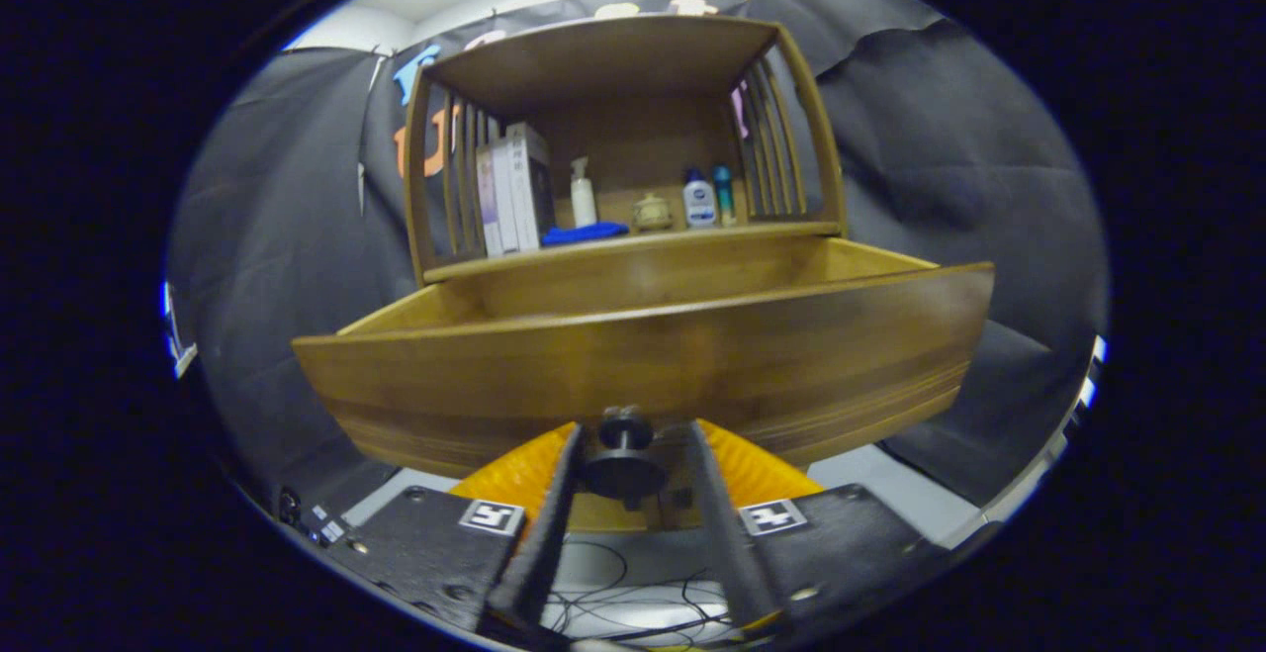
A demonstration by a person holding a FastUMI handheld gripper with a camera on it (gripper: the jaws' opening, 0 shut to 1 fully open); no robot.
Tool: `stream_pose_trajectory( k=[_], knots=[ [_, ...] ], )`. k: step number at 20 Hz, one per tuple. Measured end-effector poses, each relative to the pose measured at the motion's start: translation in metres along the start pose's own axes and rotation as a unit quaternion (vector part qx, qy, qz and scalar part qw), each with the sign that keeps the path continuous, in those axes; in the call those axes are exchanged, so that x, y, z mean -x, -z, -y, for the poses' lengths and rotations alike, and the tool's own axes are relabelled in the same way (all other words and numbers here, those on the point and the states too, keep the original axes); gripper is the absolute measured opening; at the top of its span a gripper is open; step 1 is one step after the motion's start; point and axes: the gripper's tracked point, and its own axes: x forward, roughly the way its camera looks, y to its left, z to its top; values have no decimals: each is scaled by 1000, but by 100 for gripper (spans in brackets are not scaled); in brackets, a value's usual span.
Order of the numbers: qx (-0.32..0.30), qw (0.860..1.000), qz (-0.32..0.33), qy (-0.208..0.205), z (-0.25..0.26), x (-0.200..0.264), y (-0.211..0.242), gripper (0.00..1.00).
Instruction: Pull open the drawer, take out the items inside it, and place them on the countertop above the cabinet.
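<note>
The wooden drawer (643,355) stands pulled well out of the cabinet (613,68), its wide front panel just ahead of my fingers. That panel hides the inside of the drawer. The round dark knob (624,454) at the panel's lower middle sits between my fingers. My gripper (633,444) flanks the knob. The left finger lies close against it, while a small gap shows on the right side. The countertop (633,241) above the drawer is a shelf with slatted sides.
On the countertop stand upright boxes (514,187), a white pump bottle (583,193), a blue cloth (584,232), a small jar (652,212), a white bottle (699,200) and a teal bottle (724,193). Cables (633,603) lie on the surface below my fingers.
</note>
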Motion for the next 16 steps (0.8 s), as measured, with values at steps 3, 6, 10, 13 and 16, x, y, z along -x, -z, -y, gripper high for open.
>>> stream_pose_trajectory(
  k=[3, 6, 10, 13, 16],
  knots=[
    [-1, 1000, 27, 0, 5, 16, -31, 100],
    [7, 999, 45, -20, 0, 24, -70, 100],
    [21, 998, 54, -26, 1, 20, -128, 100],
    [24, 997, 62, -39, -7, 1, -172, 100],
    [38, 998, 42, -37, -12, -29, -206, 100]
  ],
)
